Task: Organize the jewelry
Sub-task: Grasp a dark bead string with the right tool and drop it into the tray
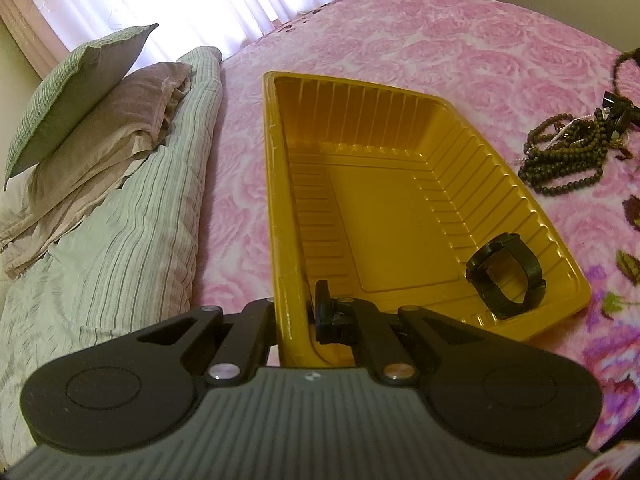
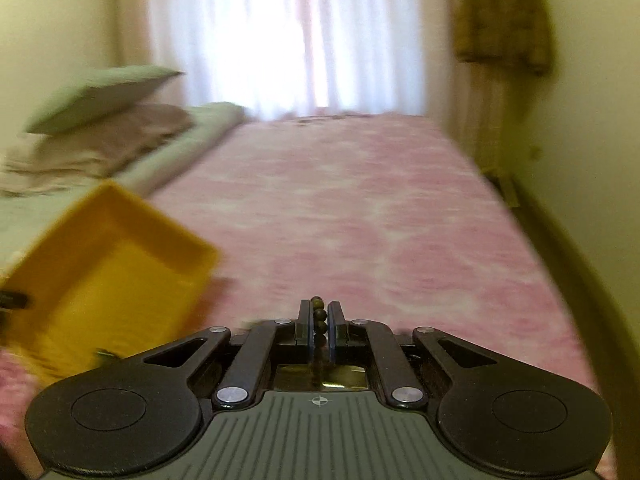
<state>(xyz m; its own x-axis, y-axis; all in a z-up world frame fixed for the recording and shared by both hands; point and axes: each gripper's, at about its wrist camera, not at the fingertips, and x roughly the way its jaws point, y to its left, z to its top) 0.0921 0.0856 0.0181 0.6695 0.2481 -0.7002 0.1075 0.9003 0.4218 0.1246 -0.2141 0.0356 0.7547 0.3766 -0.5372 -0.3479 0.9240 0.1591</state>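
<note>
A yellow plastic tray point(image 1: 400, 140) lies on the pink bed cover. My left gripper point(image 1: 296, 308) is shut on the tray's near left wall. Inside the tray, near its right corner, rests a black wristwatch point(image 1: 506, 276). A heap of dark bead necklaces point(image 1: 568, 152) lies on the cover to the right of the tray. In the right wrist view, my right gripper point(image 2: 319, 320) is shut on a strand of brown beads point(image 2: 319, 314), held above the bed; the view is motion-blurred. The tray point(image 2: 112, 248) shows at its lower left.
Pillows point(image 1: 100, 120) and a striped quilt point(image 1: 132, 240) are stacked to the left of the tray. A curtained window point(image 2: 288, 40) stands beyond the bed's far end. A brown coat point(image 2: 504, 20) hangs on the right wall. The pink rose-patterned cover point(image 2: 360, 220) stretches ahead.
</note>
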